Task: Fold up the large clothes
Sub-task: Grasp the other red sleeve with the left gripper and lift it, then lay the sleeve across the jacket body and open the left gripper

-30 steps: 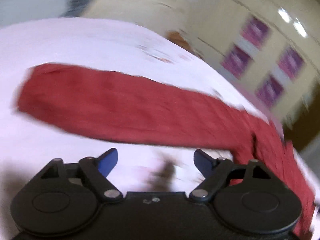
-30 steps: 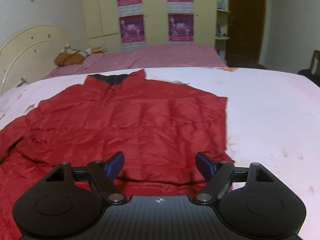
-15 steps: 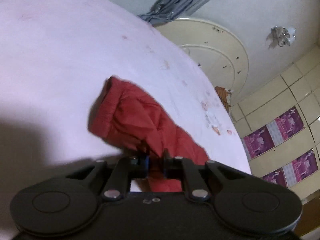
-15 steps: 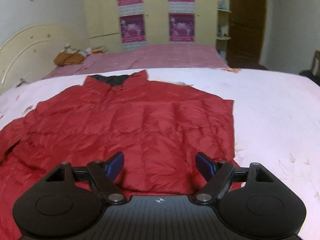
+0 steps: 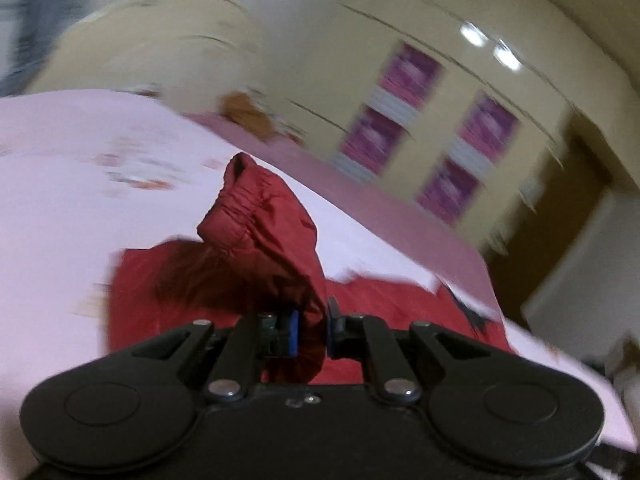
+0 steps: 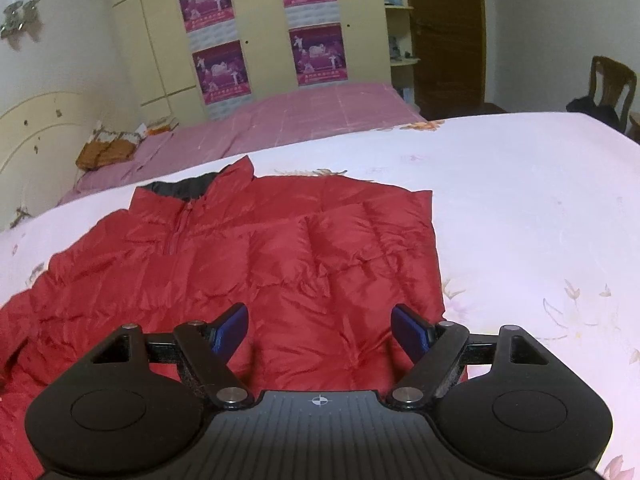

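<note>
A red puffer jacket [image 6: 280,256] lies face up on a bed with a pale pink floral sheet [image 6: 520,216], its dark-lined collar at the far side. My left gripper [image 5: 311,330] is shut on the jacket's sleeve [image 5: 264,232], holding the elastic cuff end lifted above the jacket body [image 5: 392,300]. The left wrist view is blurred by motion. My right gripper [image 6: 320,330] is open and empty, hovering over the jacket's near hem by its right edge.
A second bed with a pink checked cover [image 6: 304,116] stands beyond, with an orange-brown bundle [image 6: 106,152] on it. Yellow wardrobes with purple posters [image 6: 312,52] line the far wall. A wooden chair [image 6: 610,84] stands at the far right.
My left gripper closed on the sleeve and has lifted and swung it over toward the jacket body. My right gripper stayed open and drifted slightly right along the hem.
</note>
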`<action>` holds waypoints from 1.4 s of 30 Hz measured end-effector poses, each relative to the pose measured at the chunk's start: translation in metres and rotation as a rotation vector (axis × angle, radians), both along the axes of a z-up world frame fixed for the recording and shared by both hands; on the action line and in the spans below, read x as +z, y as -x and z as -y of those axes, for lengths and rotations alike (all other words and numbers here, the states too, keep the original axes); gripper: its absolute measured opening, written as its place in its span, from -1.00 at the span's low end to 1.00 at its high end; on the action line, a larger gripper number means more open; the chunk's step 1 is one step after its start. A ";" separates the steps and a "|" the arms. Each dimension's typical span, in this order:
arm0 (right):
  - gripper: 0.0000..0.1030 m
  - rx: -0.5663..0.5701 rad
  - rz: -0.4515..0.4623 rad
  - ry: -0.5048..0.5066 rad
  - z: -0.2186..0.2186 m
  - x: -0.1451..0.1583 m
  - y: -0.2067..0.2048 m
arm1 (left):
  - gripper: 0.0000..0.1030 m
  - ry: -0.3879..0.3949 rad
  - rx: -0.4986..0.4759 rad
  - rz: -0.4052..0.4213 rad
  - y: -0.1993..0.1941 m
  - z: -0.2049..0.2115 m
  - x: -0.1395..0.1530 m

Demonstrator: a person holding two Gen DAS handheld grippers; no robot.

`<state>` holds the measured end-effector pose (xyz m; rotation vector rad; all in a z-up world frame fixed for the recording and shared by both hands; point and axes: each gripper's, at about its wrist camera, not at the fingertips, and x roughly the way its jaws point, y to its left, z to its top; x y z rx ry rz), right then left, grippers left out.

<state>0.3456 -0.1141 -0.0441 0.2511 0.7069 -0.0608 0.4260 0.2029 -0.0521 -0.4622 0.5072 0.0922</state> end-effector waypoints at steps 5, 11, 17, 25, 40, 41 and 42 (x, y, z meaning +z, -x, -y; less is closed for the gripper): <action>0.52 -0.026 0.013 -0.037 0.011 0.007 0.003 | -0.78 -0.056 -0.187 -0.056 -0.039 0.063 -0.010; 0.52 -0.059 0.023 -0.065 0.029 0.010 0.010 | -0.78 -0.161 -0.391 -0.104 -0.061 0.130 -0.028; 0.52 -0.096 0.025 -0.093 0.052 0.011 0.019 | -0.78 -0.207 -0.523 -0.113 -0.061 0.181 -0.043; 0.52 -0.143 0.019 -0.108 0.085 0.008 0.032 | -0.78 -0.257 -0.669 -0.112 -0.050 0.247 -0.062; 0.53 -0.125 0.041 -0.214 0.111 0.015 0.039 | 0.37 -0.128 -0.825 -0.048 -0.012 0.256 -0.054; 0.53 -0.106 0.040 -0.233 0.108 0.015 0.036 | 0.29 -0.124 -0.794 -0.036 -0.009 0.240 -0.050; 0.53 -0.087 0.036 -0.253 0.104 0.014 0.034 | 0.25 -0.124 -0.749 -0.029 -0.008 0.221 -0.047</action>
